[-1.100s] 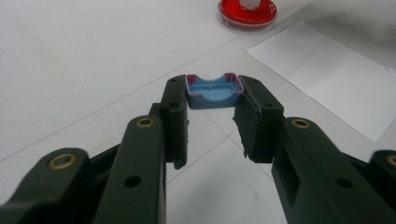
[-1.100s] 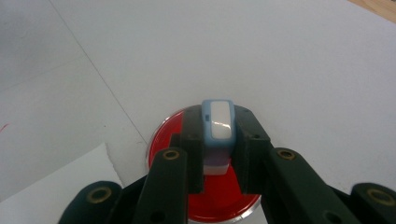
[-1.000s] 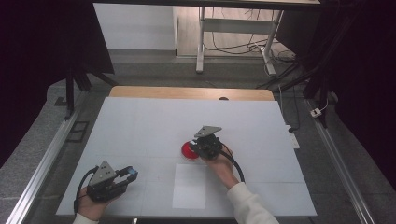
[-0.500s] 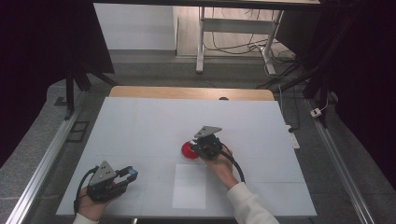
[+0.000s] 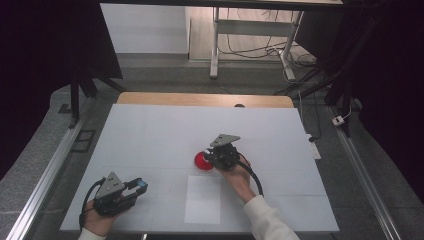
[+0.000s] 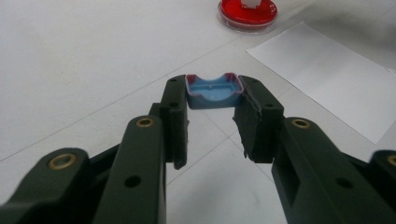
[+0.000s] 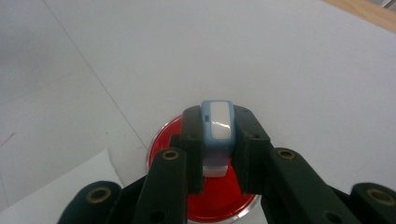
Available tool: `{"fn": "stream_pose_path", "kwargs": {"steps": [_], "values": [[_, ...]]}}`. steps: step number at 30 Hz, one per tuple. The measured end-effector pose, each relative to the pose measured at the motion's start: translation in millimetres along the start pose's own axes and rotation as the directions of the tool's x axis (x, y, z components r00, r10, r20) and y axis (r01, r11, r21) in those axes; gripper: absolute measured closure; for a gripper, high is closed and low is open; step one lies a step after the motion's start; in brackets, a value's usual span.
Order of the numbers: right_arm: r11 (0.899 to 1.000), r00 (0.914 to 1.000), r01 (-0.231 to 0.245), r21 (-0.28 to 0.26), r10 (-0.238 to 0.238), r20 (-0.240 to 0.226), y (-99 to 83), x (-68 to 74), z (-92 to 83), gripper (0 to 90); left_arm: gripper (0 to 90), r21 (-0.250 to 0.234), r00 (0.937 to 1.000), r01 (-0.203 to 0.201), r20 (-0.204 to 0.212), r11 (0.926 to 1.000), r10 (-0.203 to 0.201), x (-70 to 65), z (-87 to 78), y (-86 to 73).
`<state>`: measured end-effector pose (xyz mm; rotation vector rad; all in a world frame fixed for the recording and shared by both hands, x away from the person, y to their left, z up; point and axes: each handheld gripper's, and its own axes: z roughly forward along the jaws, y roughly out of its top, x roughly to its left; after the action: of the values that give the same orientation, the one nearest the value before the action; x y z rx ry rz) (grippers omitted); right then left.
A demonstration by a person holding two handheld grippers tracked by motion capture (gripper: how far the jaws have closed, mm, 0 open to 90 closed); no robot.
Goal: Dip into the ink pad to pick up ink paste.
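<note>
Right tool [image 7: 215,154] clamped on stamp [image 7: 217,128] over red ink dish [image 5: 203,161]; left tool [image 6: 212,122] clamped on blue cap [image 6: 214,91]. Tilted press risks smeared ink.

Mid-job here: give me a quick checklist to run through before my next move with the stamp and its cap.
1. Right gripper clamped on the stamp: ok.
2. Stamp over the red ink dish: ok.
3. Stamp face touching the ink: cannot tell.
4. Left gripper clamped on the blue cap: ok.
5. White paper sheet lies flat and bare between the hands: ok.
6. Cables clear of the dish: ok.
</note>
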<state>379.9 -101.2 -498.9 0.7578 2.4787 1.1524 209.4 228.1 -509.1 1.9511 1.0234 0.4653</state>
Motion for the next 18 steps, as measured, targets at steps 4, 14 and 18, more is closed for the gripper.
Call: {"fn": "stream_pose_path", "kwargs": {"steps": [4, 14, 18], "values": [[0.998, 0.9993, -0.036, -0.045, 0.035, -0.012, 0.7, -4.0, -6.1, 75.2, 65.1, 0.0, 1.0, -0.001, 0.0, 1.0, 0.001, 0.1, 0.0, 0.0], [0.992, 0.998, -0.063, -0.109, 0.062, -0.011, 3.7, -9.7, -23.4, 75.2, 65.1, 0.002, 1.0, -0.003, 0.005, 1.0, 0.003, -0.3, 1.4, 0.7], [0.989, 0.9982, -0.06, -0.132, 0.059, -0.008, 6.7, -9.9, -30.4, 75.2, 65.1, 0.001, 1.0, -0.003, 0.005, 1.0, 0.003, -0.3, 1.4, 0.7]]}}
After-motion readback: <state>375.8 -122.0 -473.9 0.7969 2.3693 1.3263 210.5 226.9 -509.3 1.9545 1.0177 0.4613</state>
